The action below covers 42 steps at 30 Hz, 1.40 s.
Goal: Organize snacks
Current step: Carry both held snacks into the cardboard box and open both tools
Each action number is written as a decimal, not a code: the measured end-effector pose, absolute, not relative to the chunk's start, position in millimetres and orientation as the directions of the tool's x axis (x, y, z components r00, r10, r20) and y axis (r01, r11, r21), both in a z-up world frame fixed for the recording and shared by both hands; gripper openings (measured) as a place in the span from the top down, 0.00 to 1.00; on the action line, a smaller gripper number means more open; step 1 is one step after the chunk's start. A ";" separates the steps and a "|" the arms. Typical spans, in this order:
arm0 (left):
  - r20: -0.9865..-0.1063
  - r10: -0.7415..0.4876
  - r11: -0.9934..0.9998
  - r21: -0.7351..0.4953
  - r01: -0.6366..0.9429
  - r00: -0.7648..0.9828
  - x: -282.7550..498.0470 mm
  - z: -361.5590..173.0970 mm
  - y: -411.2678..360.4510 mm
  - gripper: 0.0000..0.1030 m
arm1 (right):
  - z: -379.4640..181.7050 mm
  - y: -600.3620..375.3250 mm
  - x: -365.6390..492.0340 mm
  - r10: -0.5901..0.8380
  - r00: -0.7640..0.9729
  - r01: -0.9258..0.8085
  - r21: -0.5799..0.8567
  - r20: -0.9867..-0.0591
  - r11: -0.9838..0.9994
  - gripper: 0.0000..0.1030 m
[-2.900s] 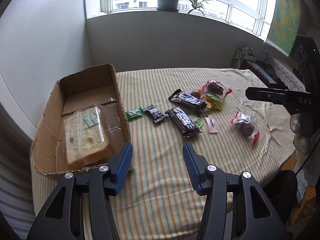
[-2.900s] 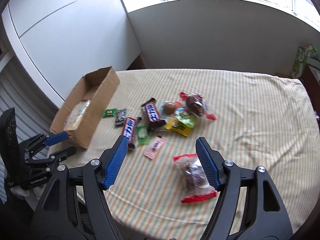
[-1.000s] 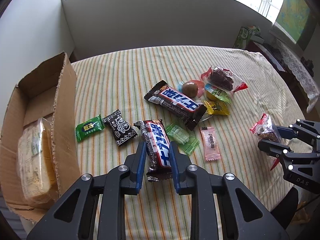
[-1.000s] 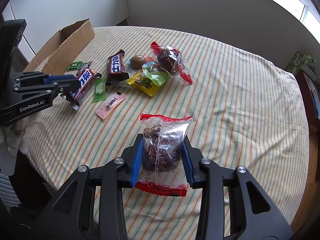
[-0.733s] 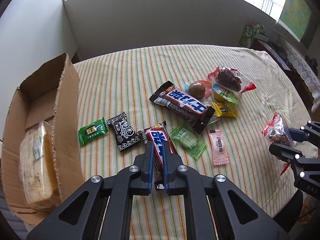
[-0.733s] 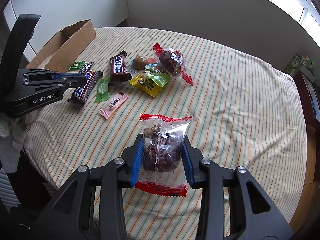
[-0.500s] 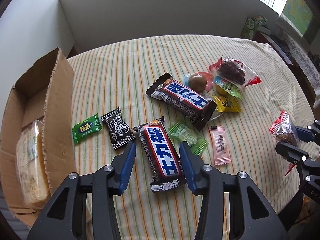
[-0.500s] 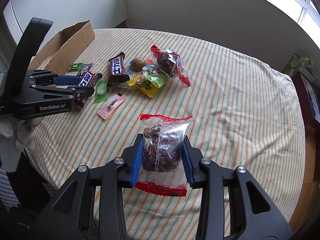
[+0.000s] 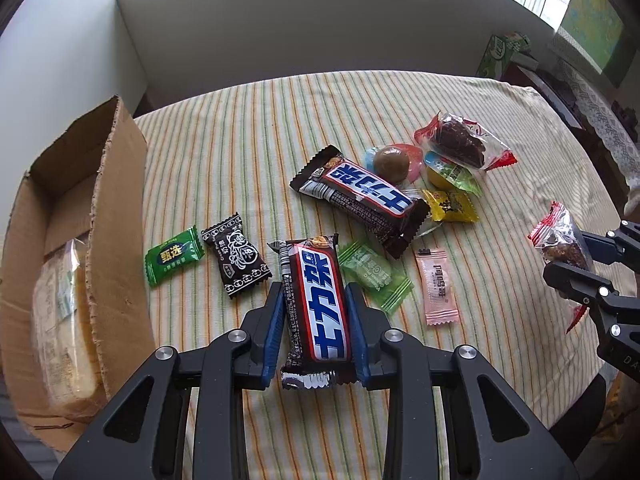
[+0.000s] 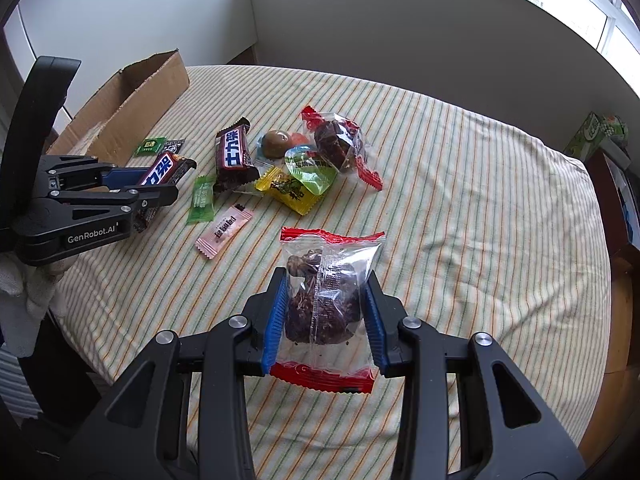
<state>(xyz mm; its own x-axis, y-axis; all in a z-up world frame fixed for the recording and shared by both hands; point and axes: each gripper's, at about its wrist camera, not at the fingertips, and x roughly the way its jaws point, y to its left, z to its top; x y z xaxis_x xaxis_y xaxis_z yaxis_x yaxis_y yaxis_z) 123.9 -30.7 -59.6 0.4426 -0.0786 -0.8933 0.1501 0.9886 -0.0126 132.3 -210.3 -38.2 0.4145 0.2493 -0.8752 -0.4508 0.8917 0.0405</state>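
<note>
My left gripper [image 9: 314, 312] is closing on a Snickers bar [image 9: 320, 308]; my right gripper [image 10: 326, 312] clamps a clear dried-fruit packet [image 10: 324, 304]. Only bread [image 9: 60, 320] sits in the cardboard box [image 9: 116, 216] — most snacks remain on the striped tablecloth [image 9: 248, 132].

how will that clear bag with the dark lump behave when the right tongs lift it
The bag probably stays firm in the middle, since a solid lump fills it between the right tongs. Its crinkly red-edged ends likely flop. The glossy film may slip if the squeeze is light.
</note>
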 end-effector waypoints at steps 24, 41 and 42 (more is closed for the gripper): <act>-0.809 0.009 1.000 0.000 -0.016 0.588 91.4 24.9 107.2 0.73 | 43.8 -52.7 189.3 0.449 0.396 -0.596 0.148 -0.801 0.789 0.64; -0.834 0.025 0.994 -0.036 -0.099 0.551 123.4 2.6 175.1 0.73 | 9.1 62.2 227.9 0.469 0.311 -0.646 0.178 -0.826 0.742 0.63; -0.835 0.024 0.994 -0.037 -0.100 0.550 124.6 0.9 176.4 0.73 | 7.0 64.2 231.0 0.473 0.304 -0.648 0.184 -0.827 0.739 0.63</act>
